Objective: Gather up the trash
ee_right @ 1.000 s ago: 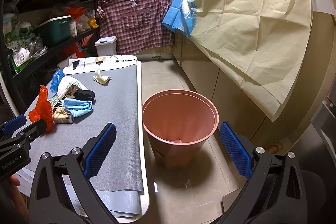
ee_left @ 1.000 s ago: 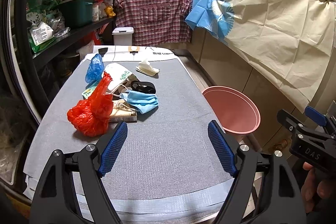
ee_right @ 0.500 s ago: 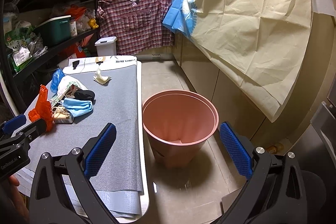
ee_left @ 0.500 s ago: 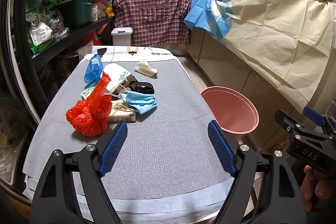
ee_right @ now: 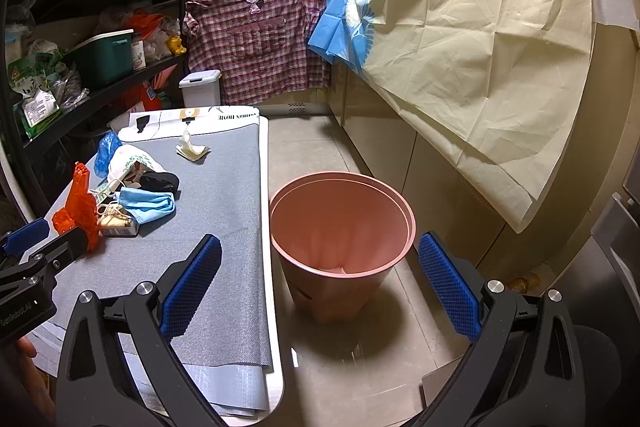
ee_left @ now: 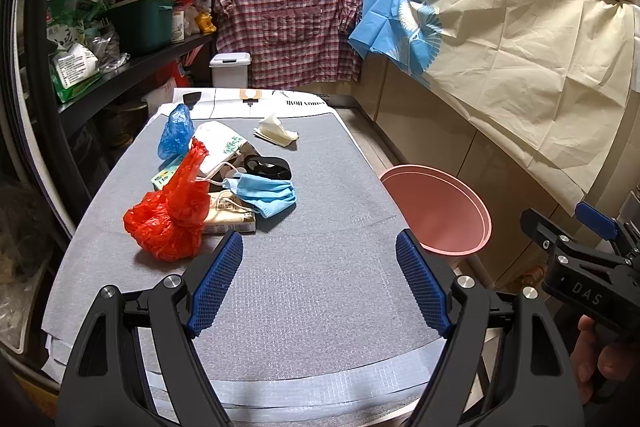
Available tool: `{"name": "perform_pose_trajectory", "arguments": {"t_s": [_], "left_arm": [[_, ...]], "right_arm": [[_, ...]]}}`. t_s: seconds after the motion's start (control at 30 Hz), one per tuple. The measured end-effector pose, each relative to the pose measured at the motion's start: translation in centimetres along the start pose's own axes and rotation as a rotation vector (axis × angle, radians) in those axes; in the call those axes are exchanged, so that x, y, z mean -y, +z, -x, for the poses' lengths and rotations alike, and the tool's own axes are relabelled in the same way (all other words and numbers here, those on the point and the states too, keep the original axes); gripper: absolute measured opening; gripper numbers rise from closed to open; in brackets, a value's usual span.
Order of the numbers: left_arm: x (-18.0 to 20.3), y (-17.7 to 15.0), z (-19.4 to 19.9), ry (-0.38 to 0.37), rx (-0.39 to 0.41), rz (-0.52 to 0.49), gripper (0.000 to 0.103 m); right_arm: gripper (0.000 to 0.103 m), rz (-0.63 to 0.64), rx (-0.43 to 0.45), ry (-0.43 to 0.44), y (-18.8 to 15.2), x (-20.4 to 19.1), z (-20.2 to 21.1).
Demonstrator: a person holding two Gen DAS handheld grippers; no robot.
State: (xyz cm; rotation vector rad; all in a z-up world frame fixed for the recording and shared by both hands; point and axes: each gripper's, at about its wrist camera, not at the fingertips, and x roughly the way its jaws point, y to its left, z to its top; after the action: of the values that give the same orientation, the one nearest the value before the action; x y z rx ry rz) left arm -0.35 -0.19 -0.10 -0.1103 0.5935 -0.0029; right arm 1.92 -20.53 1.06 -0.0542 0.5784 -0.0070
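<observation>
Trash lies in a cluster on the grey-covered table (ee_left: 304, 287): a red plastic bag (ee_left: 170, 215), a blue face mask (ee_left: 266, 195), a small beige carton (ee_left: 228, 221), a black mask (ee_left: 268, 167), a white printed bag (ee_left: 218, 147), a blue plastic bag (ee_left: 176, 137) and a crumpled tissue (ee_left: 276, 135). My left gripper (ee_left: 319, 251) hovers open over the near table, short of the red bag, holding nothing. A pink bin (ee_right: 340, 227) stands on the floor right of the table. My right gripper (ee_right: 320, 259) is open and empty just before the bin.
A dark shelf rack (ee_left: 132, 63) with a green box and packets lines the left. Cabinets draped with a cream sheet (ee_left: 520, 47) run along the right. A plaid shirt (ee_left: 288, 31) hangs at the back, with a small white lidded bin (ee_left: 230, 69) below it.
The left view has shifted very slightly; the trash and bin sit a touch further left. Both grippers stay open and nothing has been picked up.
</observation>
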Motion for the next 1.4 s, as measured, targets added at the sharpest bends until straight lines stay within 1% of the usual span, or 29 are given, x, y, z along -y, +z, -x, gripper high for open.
{"name": "perform_pose_trajectory", "arguments": {"t_s": [0.67,0.77,0.83,0.93,0.97,1.03,1.13,1.2,1.23,1.3,1.33,1.4], "left_arm": [[0.1,0.0,-0.1,-0.008,-0.002,0.002,0.076],[0.0,0.1,-0.2,-0.007,-0.002,0.008,0.071],[-0.2,0.1,-0.2,-0.002,-0.001,0.014,0.069],[-0.9,0.4,-0.4,0.019,0.004,0.035,0.066],[-1.5,0.6,-0.4,0.03,0.011,0.047,0.064],[-2.4,1.0,-0.3,0.05,0.022,0.07,0.063],[-3.7,1.5,-0.5,0.082,0.035,0.09,0.062],[-4.7,1.8,-0.8,0.114,0.041,0.102,0.06],[-5.1,1.9,-1.0,0.126,0.04,0.111,0.06],[-6.6,2.2,-1.6,0.154,0.034,0.142,0.06],[-7.1,2.3,-1.8,0.163,0.032,0.153,0.06],[-8.2,2.6,-2.5,0.197,0.029,0.167,0.06]], "right_arm": [[0.097,-0.001,0.0,-0.001,0.0,0.0,-0.1],[0.097,-0.001,0.003,-0.005,0.0,-0.1,-0.1],[0.096,-0.004,0.005,0.013,0.1,-0.2,-0.1],[0.094,0.005,0.01,0.027,0.4,-0.8,-0.1],[0.093,0.006,0.008,0.035,0.6,-0.9,-0.2],[0.092,0.005,0.006,0.06,1.1,-1.3,-0.4],[0.085,0.018,0.015,0.105,2.1,-2.4,-0.7],[0.076,0.033,0.022,0.125,2.8,-3.5,-1.0],[0.074,0.039,0.019,0.143,3.2,-4.0,-1.2],[0.066,0.042,0.012,0.183,4.0,-5.0,-1.9],[0.064,0.04,0.01,0.204,4.5,-5.6,-2.3],[0.056,0.029,0.0,0.259,5.4,-6.9,-3.3]]}}
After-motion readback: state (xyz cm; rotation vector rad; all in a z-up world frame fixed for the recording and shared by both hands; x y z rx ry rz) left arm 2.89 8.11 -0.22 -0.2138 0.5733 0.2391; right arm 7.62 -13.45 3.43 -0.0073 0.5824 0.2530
